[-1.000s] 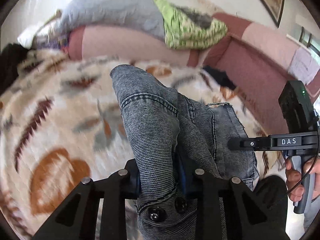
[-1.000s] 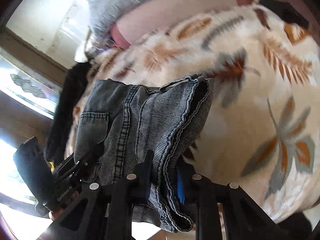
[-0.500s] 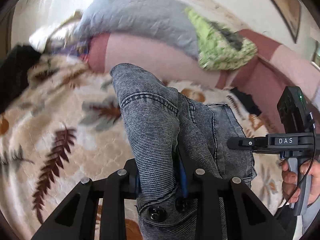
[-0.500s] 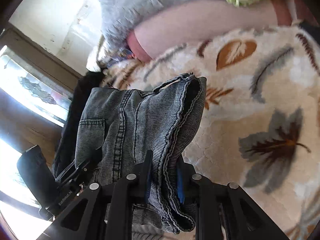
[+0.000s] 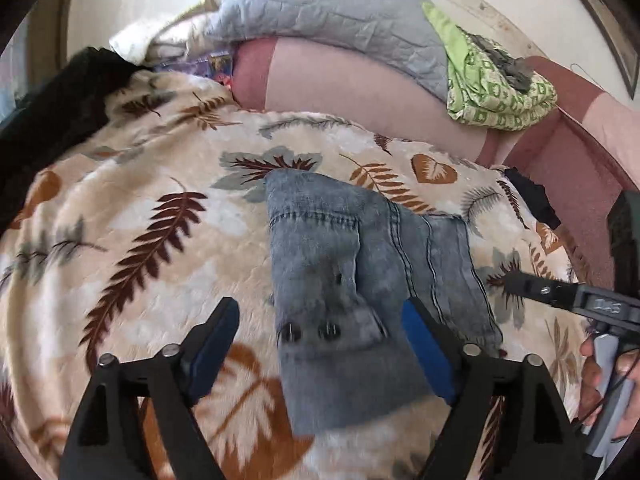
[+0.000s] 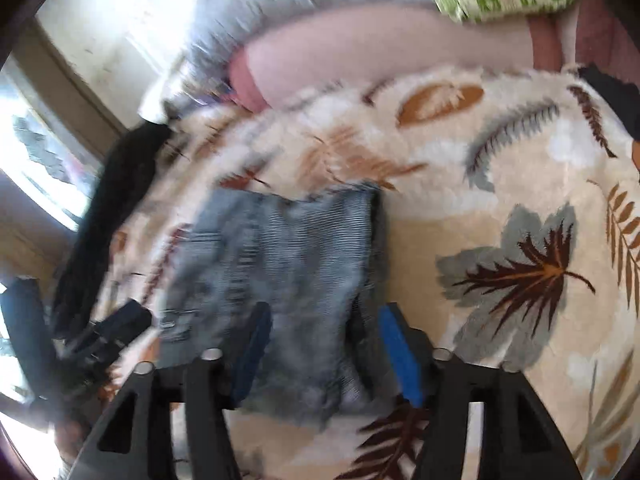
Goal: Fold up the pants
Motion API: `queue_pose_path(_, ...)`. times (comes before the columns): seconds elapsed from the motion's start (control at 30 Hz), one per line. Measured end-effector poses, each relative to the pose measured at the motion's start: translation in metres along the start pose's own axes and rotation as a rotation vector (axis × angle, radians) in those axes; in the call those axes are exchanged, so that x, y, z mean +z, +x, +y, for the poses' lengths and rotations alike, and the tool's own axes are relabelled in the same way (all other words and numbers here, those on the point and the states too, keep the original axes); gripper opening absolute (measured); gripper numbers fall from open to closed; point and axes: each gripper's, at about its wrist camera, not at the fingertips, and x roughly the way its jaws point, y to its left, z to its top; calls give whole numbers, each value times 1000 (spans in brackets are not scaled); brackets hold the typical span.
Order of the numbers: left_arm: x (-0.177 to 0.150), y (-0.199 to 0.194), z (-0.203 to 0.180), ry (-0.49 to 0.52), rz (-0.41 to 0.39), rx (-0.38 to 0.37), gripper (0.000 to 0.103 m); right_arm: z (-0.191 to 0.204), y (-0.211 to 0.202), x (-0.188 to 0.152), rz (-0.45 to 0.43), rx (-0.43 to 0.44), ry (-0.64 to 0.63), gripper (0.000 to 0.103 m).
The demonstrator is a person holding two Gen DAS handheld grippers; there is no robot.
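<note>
Both claws have let go since the earlier frames, where each pinched a bunched edge of the jeans held up off the blanket.

Left wrist view: the left claw (image 5: 320,344) is opening, its blue pads standing wide on either side of the folded jeans (image 5: 360,264) and pressing nothing. The denim lies flat at the centre of the frame on the leaf-print blanket (image 5: 132,240), its two waistband buttons low in the middle. At the right edge the other claw shows with a hand (image 5: 600,376) on its grip. A grey quilt (image 5: 332,12) and a green cloth (image 5: 496,88) sit along the top.

Right wrist view: blurred by motion. The right claw (image 6: 320,352) is likewise opening, with the jeans (image 6: 288,256) lying between its pads at lower centre, released.

Judging by this, the fold is made and the bundle is being set down. The next move probably calls for drawing both claws back clear without dragging the fabric.
</note>
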Motion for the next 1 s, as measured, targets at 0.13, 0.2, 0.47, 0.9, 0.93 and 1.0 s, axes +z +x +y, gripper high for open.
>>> queue_pose_path(0.13,-21,27,-6,46,95,89,87,2,53,-30,169,-122,-89,72)
queue_pose_path(0.2,-27,38,-6,54,109,85,87,-2,58,-36,121,-149,-94,82)
queue_pose_path(0.47,-31,22,-4,46,46,77,87,11,-7,-45,-25,-192,-84,88)
queue_pose_path(0.9,-43,-2,-14,65,-39,140,87,7,-64,-108,-182,-206,-99,89)
queue_pose_path(0.93,-48,-7,-13,50,-50,141,87,9,-63,-111,-186,-212,-114,89)
queue_pose_path(1.0,-56,-14,-13,27,-66,139,87,11,-61,-119,-195,-216,-152,89)
